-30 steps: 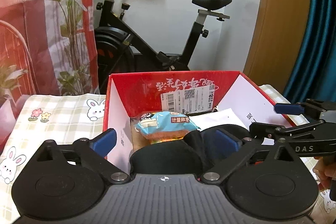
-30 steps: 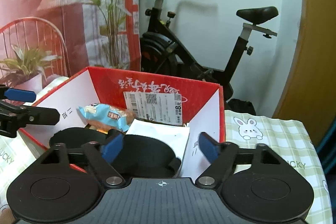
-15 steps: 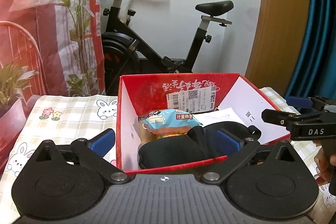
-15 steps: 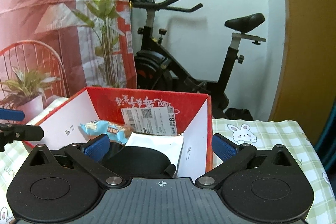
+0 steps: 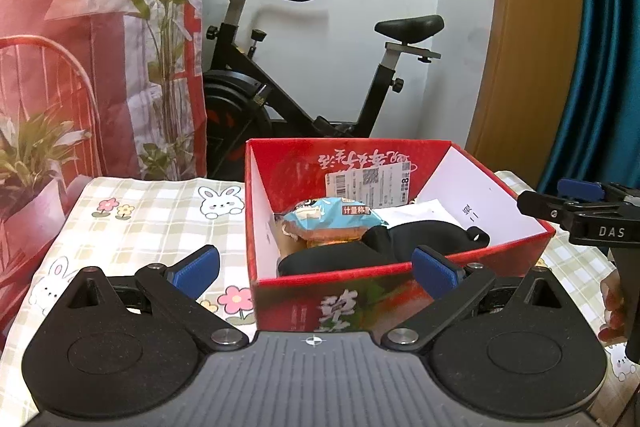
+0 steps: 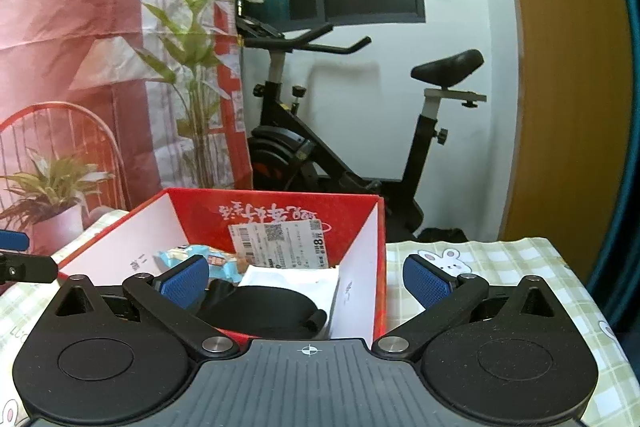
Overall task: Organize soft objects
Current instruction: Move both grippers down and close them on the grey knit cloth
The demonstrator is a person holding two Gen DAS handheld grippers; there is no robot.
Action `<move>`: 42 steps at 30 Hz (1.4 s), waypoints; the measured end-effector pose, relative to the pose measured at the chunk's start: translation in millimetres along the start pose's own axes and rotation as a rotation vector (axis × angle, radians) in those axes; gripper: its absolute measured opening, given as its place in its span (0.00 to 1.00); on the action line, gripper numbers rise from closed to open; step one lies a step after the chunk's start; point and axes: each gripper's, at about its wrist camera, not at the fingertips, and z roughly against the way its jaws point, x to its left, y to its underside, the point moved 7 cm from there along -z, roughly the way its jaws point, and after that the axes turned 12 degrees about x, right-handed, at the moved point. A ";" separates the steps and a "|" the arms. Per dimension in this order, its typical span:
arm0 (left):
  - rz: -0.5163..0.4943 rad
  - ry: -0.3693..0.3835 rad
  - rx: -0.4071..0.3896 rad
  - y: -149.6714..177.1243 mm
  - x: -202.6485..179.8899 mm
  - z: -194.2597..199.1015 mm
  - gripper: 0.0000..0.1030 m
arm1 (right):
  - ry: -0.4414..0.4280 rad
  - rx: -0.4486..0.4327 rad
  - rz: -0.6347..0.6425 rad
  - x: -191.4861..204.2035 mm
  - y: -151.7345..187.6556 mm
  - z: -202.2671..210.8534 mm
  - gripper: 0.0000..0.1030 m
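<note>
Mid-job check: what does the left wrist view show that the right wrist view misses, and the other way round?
Only the left wrist view shows the red box's printed front wall, the flower prints on the tablecloth left of the box, and the right gripper from the side. Only the right wrist view shows the tablecloth right of the box and a bunny print there. Both show the blue snack packet, the black soft item, the white packet in the box, and the exercise bike behind. Both grippers are open and empty.
</note>
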 end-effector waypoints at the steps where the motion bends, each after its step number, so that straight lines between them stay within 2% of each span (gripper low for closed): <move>1: 0.005 0.003 0.001 2.3 0.3 0.8 1.00 | -0.006 -0.007 0.002 0.9 1.4 3.1 1.00; 10: 0.044 0.001 0.023 29.1 4.2 2.4 1.00 | -0.026 -0.040 0.011 6.5 18.7 22.7 1.00; 23: 0.143 -0.001 0.074 67.1 17.4 0.0 1.00 | -0.032 0.019 0.005 5.2 57.8 25.9 1.00; 27: 0.164 -0.003 0.108 77.0 20.4 -4.5 1.00 | -0.021 0.056 0.010 4.4 72.1 19.5 1.00; 33: 0.164 0.016 0.202 92.1 15.6 -22.1 1.00 | -0.023 0.130 -0.020 -1.7 95.9 1.5 1.00; 42: 0.192 0.013 0.286 98.2 19.7 -56.0 1.00 | 0.026 0.250 -0.070 -14.2 117.2 -39.2 1.00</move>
